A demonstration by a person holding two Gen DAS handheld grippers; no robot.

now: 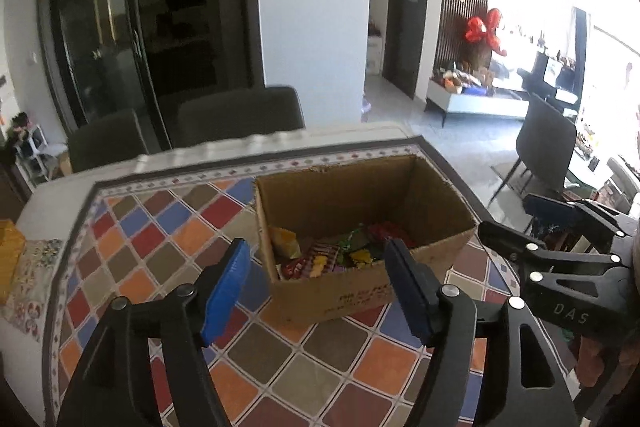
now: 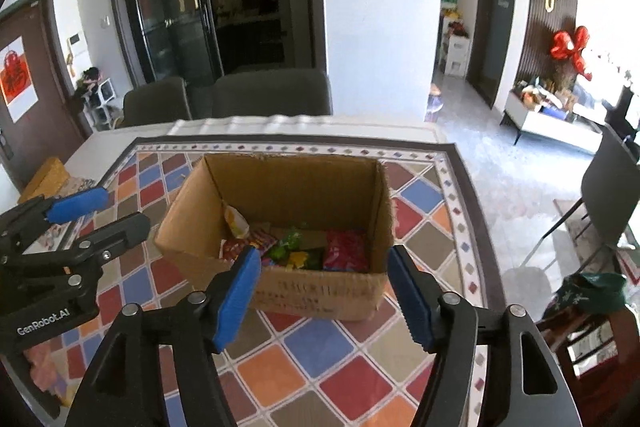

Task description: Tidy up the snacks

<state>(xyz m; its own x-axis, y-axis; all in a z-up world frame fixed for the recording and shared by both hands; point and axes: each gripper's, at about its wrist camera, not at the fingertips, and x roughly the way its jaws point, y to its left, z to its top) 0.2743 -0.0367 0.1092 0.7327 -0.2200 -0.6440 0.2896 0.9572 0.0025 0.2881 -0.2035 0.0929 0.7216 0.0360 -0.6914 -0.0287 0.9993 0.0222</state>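
An open cardboard box (image 1: 360, 291) (image 2: 320, 297) stands on the checked tablecloth and holds several snack packets (image 1: 320, 259) (image 2: 296, 247), among them a red one (image 2: 346, 251) and a yellow one (image 2: 236, 221). My left gripper (image 1: 320, 291) hovers in front of the box, open, with nothing between its blue pads. My right gripper (image 2: 326, 295) is likewise open and empty, just short of the box's near wall. Each gripper shows in the other's view: the right gripper (image 1: 516, 223) at the right edge, the left gripper (image 2: 108, 209) at the left edge.
The colourful diamond-patterned tablecloth (image 2: 320, 367) covers the table. A yellow item (image 2: 44, 177) lies at its far left. Dark chairs (image 2: 272, 93) stand behind the table, another chair (image 2: 608, 203) to the right. A green patterned cloth (image 2: 588, 293) sits at the lower right.
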